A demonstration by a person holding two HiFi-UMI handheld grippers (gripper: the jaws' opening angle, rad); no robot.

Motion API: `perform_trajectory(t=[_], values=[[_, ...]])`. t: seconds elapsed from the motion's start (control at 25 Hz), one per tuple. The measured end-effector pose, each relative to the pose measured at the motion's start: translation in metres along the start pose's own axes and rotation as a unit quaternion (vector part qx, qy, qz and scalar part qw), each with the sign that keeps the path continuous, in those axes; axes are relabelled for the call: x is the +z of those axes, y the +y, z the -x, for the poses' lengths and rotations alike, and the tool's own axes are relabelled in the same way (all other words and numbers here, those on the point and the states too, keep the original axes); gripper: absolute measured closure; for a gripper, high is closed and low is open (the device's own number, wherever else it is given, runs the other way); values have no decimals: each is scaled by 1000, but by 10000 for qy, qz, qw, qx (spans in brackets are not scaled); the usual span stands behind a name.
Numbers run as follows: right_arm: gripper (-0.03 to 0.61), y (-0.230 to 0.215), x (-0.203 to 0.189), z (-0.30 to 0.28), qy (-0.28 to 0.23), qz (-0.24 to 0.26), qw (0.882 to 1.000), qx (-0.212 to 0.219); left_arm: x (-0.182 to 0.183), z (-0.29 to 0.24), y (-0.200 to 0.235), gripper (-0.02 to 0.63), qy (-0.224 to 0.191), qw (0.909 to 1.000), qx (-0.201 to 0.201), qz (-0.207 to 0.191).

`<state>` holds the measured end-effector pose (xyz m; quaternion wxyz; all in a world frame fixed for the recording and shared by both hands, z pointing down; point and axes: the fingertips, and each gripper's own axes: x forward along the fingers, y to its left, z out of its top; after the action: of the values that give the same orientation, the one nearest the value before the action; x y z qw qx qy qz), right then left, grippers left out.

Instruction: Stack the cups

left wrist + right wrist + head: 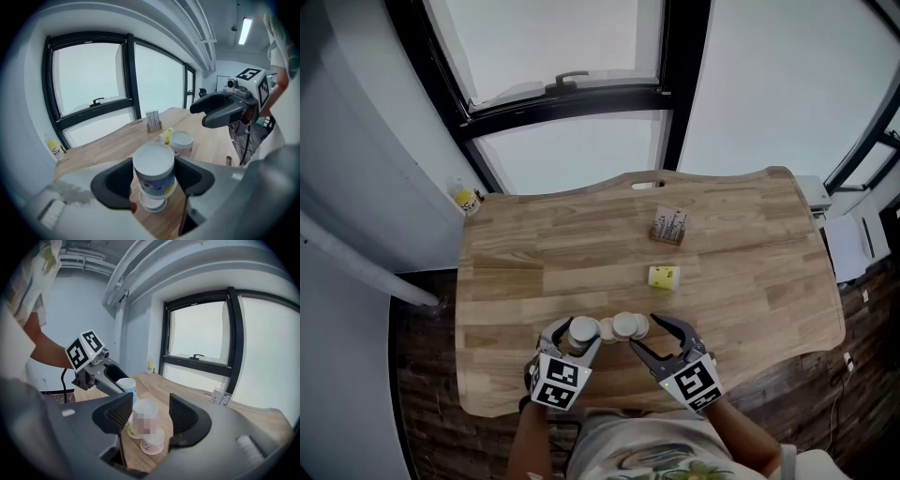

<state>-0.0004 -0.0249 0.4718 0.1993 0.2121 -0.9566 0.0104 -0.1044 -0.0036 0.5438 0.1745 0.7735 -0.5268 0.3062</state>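
In the head view both grippers are at the table's (506, 281) near edge. My left gripper (573, 338) is shut on an upside-down white paper cup (582, 330) with blue print (153, 174), held just over the wood. A white ring shows under it; whether that is its own rim I cannot tell. A pinkish upside-down cup (626, 325) (145, 419) stands between the jaws of my right gripper (150, 416), which is open with a gap at the pads. Another white cup rim (152, 445) sits at its foot. A third cup (607, 329) stands between the two.
A small wooden card holder (670, 226) and a yellow block (664, 277) lie farther out on the table. A yellow-labelled bottle (467, 199) stands on the window ledge at the far left. The person's arms and shirt are just behind the near edge.
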Motion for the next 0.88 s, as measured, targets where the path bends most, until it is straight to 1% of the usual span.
perform_trajectory(t=[0.16,0.48,0.88], values=[[333,-2,-5,1,82,-18,10000,-50,-3,-5,-3,324,8,10000,-1,1],[333,-6,-13,1,197,-46,9997,-114,-8,-11,-5,324,35,9999,48,-162],[333,-18,-15,5,222,-100,9994,-254,-9,-17,-10,324,76,9998,-51,-203]])
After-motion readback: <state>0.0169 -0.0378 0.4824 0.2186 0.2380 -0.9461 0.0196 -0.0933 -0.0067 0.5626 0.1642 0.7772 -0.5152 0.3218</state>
